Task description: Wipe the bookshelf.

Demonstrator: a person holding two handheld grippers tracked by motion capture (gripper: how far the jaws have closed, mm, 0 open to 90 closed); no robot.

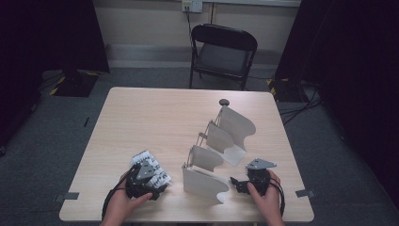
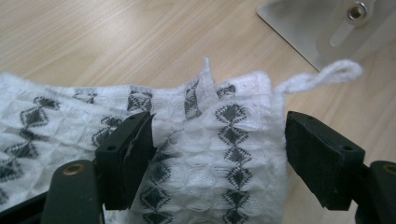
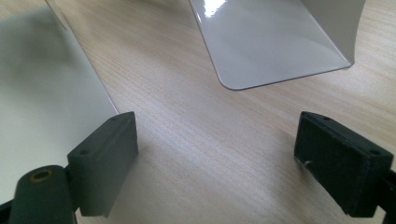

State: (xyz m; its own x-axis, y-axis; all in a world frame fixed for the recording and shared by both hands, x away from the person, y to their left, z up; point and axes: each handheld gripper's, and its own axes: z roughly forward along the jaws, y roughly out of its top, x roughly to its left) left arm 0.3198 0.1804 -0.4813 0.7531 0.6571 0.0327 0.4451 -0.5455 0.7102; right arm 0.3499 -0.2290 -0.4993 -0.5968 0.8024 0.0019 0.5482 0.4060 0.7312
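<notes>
Room: dark curtains on both sides, grey carpet, pale rear wall with a socket plate [image 1: 192, 5]. A black folding chair [image 1: 222, 52] stands behind the table [image 1: 155, 117], a light wood-grain top. On the table, right of centre, a row of white curved divider plates [image 1: 221, 146]. No legible writing or brand seen.

White cloth with black diamond pattern [image 2: 201, 154] lies at the table's near left. Left gripper [image 2: 218, 151]: jaws apart, cloth between, one pad touching, not clamped. Right gripper [image 3: 217, 158], near right: jaws wide, empty.
</notes>
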